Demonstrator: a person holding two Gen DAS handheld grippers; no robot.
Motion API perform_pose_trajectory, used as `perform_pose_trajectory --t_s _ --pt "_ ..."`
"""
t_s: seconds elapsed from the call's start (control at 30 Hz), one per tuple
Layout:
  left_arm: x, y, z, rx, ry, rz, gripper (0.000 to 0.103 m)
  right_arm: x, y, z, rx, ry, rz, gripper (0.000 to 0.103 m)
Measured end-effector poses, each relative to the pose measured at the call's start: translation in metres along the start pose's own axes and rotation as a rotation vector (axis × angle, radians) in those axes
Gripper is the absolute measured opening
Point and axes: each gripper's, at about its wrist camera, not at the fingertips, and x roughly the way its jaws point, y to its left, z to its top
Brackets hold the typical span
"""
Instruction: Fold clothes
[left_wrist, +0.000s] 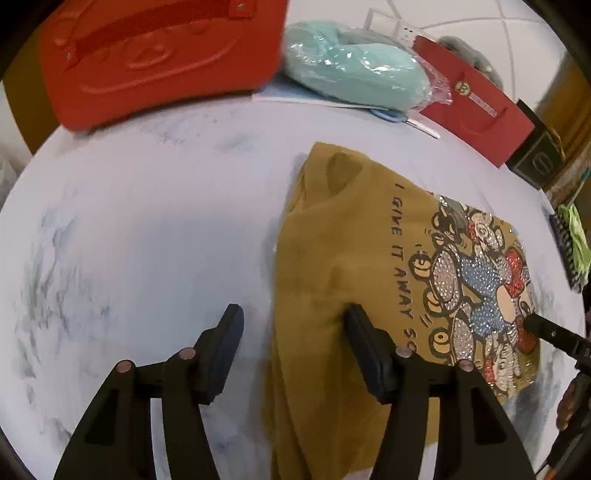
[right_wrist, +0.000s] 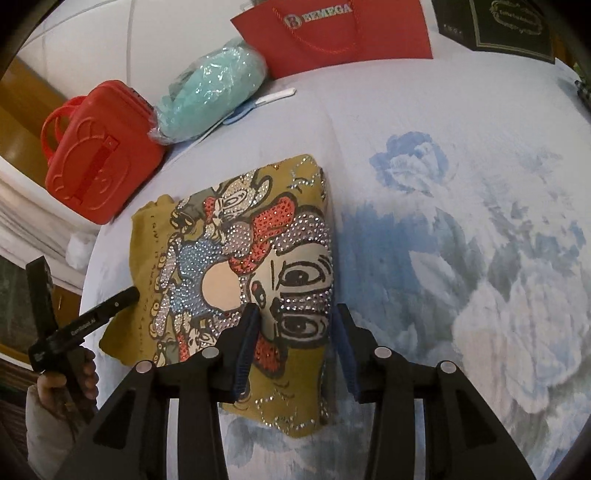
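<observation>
Lying folded on the white bedspread with blue floral print (right_wrist: 480, 206), the mustard-yellow T-shirt with a rhinestone cartoon graphic (left_wrist: 332, 236) sits near the middle, its printed face up. Left gripper (left_wrist: 291, 325) released, jaws wide apart, straddling the shirt's left edge; right finger rests on the fabric, left finger over bare bedspread. Right gripper (right_wrist: 295, 328) also released, jaws apart on either side of the shirt's right folded edge. At the far side: red moulded plastic case (right_wrist: 99, 155), mint-green bundle in clear plastic wrap (right_wrist: 210, 92) just beside it, flat red paper bag (right_wrist: 332, 33) further right.
</observation>
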Motion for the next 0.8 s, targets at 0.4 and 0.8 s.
perform_pose_trajectory --t_s 0.4,0.8 --pt "0.007 -0.015 0.009 0.069 0.008 -0.027 0.034 0.01 0.005 0.0 -0.051 -0.052 0.044 0.04" --pt "0.008 -0.017 0.004 0.05 0.006 -0.03 0.027 0.014 0.007 0.008 -0.047 0.016 0.029 0.019"
